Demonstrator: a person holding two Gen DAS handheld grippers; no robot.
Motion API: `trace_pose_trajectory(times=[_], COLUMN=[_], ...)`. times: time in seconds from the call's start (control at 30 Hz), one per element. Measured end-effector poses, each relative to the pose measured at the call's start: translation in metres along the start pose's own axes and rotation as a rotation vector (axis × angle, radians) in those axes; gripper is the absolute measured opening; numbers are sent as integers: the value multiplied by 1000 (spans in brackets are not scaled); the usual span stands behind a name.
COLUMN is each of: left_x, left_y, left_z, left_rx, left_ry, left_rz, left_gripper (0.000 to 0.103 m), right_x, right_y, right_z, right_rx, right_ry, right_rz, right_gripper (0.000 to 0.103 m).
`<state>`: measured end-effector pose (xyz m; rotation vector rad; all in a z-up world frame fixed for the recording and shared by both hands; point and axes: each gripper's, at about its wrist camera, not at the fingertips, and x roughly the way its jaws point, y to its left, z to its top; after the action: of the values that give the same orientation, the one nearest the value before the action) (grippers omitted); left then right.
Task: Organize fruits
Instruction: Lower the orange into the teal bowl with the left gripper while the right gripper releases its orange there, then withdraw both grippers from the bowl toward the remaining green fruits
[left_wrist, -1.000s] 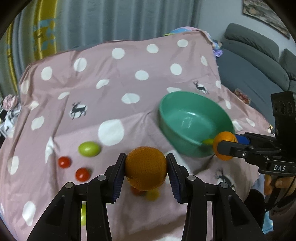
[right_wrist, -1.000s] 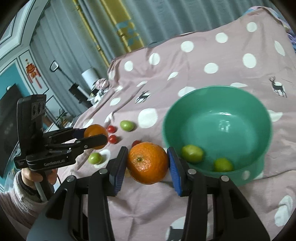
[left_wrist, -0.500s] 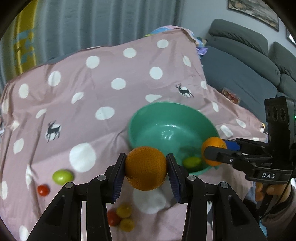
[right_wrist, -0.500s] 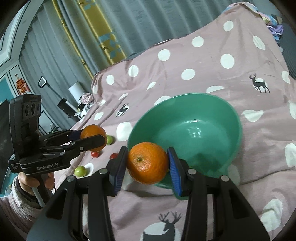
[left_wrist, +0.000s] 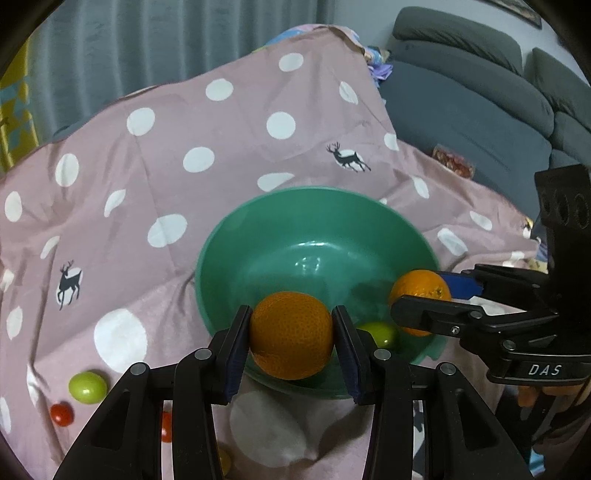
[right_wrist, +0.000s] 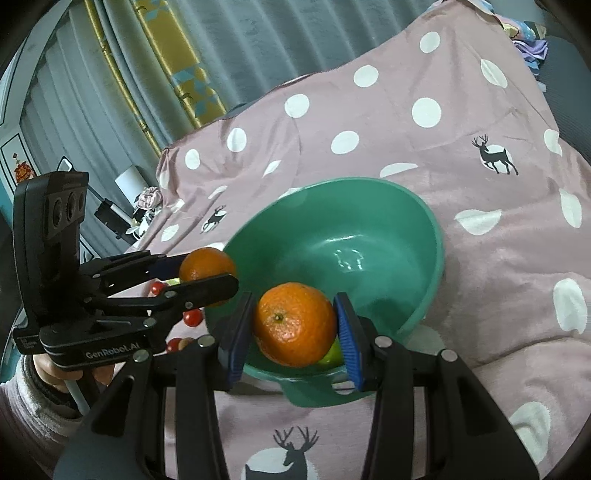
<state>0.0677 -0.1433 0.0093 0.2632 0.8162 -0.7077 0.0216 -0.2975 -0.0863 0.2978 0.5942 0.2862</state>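
- Left wrist view: left gripper (left_wrist: 291, 336) clamped on an orange (left_wrist: 291, 334) over near rim of green bowl (left_wrist: 258, 236).
- Right gripper (right_wrist: 293, 325) clamped on second orange (right_wrist: 293, 323), over bowl rim too.
- Green fruit (left_wrist: 380, 332) lies inside bowl.
- Green fruit and cherry tomatoes (left_wrist: 62, 414) on dotted pink cloth (left_wrist: 221, 140).

Lime (left_wrist: 378, 332): half hidden behind my left finger and orange (left_wrist: 290, 335).
Tomato (left_wrist: 167, 426): mostly behind my left tongs.
Yellow fruit (left_wrist: 224, 461): only a sliver shows.
My hand (right_wrist: 55, 371): cut off at the edge.
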Motion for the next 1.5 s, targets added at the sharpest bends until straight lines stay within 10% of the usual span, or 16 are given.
trace_pose_trajectory(times=[0.7,0.97,1.5], left_x=[9,-22,-107], left_y=[10,14,90], left_z=[-7,-16,-125], left_rx=[-31,-63,-326], left_ry=[31,-21,-2], left_rz=[16,26,244], left_gripper=[44,72,73], right_x=[10,-1,-28], right_y=[1,9,52], right_z=[-5,-6,-21], right_rx=[-9,-18,-97], right_ry=[31,6,10], right_rz=[-5,16,74], right_gripper=[46,49,68])
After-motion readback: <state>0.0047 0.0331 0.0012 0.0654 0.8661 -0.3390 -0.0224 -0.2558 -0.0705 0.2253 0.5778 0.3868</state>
